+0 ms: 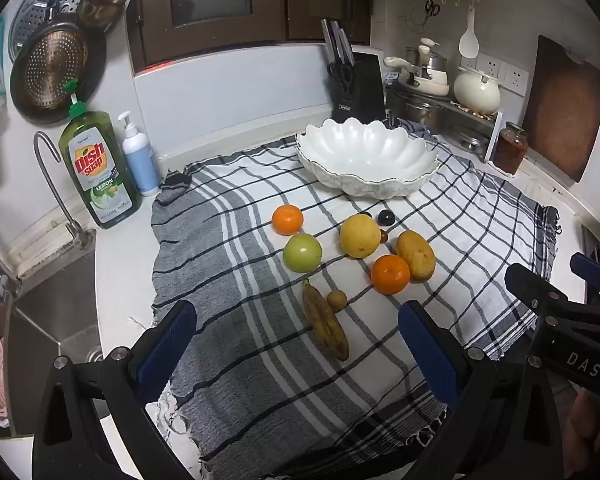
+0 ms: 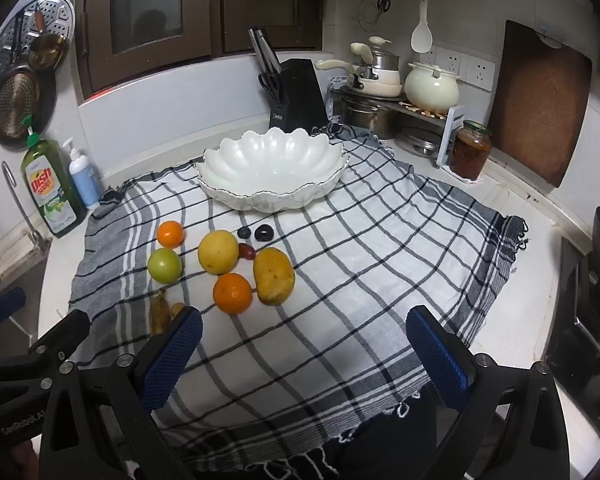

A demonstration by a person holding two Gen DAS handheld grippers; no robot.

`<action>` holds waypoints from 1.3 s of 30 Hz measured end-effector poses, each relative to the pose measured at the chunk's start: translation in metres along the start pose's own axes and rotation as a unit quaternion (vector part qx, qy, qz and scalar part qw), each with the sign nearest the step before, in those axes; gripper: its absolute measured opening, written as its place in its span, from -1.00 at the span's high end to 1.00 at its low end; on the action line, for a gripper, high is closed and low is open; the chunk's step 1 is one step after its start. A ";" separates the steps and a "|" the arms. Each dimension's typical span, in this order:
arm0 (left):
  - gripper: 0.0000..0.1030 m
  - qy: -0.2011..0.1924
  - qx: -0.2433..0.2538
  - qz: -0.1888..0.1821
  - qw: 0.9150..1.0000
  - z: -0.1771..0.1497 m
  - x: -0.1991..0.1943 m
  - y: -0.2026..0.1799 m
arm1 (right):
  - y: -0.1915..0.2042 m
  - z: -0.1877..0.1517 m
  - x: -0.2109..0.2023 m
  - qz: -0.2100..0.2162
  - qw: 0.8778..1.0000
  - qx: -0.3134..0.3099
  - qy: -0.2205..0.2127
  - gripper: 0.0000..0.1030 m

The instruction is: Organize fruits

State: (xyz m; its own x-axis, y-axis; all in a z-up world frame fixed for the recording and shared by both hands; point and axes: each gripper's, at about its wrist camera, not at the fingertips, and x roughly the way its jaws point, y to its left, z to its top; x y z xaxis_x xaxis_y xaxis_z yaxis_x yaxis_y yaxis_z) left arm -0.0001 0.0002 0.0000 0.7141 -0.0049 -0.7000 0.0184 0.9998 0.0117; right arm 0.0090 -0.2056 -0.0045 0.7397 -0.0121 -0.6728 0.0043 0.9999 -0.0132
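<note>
While both hover above the checked cloth point(image 1: 260, 360), the left claw point(image 1: 298, 350) and right claw point(image 2: 304, 352) gape fully, empty, fruits at twelve o'clock.

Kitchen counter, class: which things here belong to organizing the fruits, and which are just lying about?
Belongs to the job: white bowl, two oranges, green apple, yellow citrus, mango, banana.

Lying about: dish soap, knife block, jar, cutting board.

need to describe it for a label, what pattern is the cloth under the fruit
The cloth is white with black and grey checked stripes; the right wrist view shows it best.
</note>
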 end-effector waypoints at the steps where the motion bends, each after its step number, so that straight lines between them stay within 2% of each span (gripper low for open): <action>1: -0.99 -0.001 0.001 0.002 1.000 0.000 0.000 0.000 | 0.000 0.000 0.000 -0.001 1.000 0.000 -0.001 -1.00; 39: -0.99 0.004 0.002 0.001 1.000 -0.002 0.001 0.005 | 0.000 -0.002 -0.003 0.001 1.000 0.001 -0.002 -1.00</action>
State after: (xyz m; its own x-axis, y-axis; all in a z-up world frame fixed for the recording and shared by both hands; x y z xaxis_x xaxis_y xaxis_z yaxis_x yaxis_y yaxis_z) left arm -0.0010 0.0054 -0.0017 0.7089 -0.0022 -0.7053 0.0191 0.9997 0.0161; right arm 0.0052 -0.2052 -0.0039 0.7430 -0.0101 -0.6692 0.0036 0.9999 -0.0112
